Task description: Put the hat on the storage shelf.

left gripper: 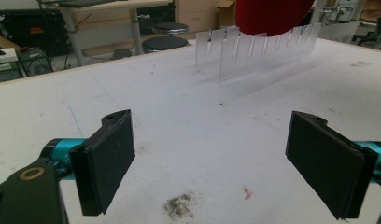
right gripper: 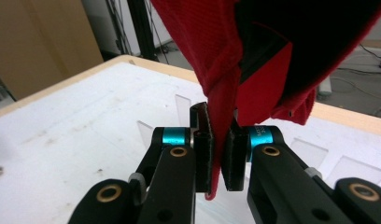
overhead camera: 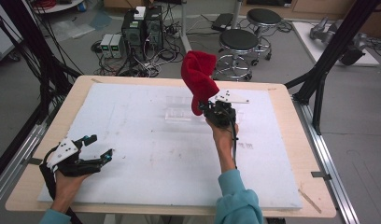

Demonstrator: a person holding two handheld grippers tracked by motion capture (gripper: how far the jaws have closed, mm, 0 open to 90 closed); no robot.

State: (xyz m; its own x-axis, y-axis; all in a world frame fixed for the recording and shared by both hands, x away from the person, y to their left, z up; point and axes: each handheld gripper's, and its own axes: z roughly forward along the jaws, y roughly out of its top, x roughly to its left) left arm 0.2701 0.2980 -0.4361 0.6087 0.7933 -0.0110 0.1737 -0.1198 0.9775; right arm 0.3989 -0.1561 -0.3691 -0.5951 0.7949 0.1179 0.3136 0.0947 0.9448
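Held aloft over the far middle of the worktop [overhead camera: 132, 186], the soft, light red cap [overhead camera: 198, 77] droops from the right hand-held gripper [right gripper: 216, 158], pinched at its edge, while the left hand-held gripper [overhead camera: 97, 145] gapes empty near-left.

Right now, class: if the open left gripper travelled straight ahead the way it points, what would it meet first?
Probably the clear acrylic slotted rack on the white table board; the left gripper faces it, though depth is uncertain.

Red cap [overhead camera: 198, 77], upright, brim pinched, aloft over the clear rack [left gripper: 254, 49]
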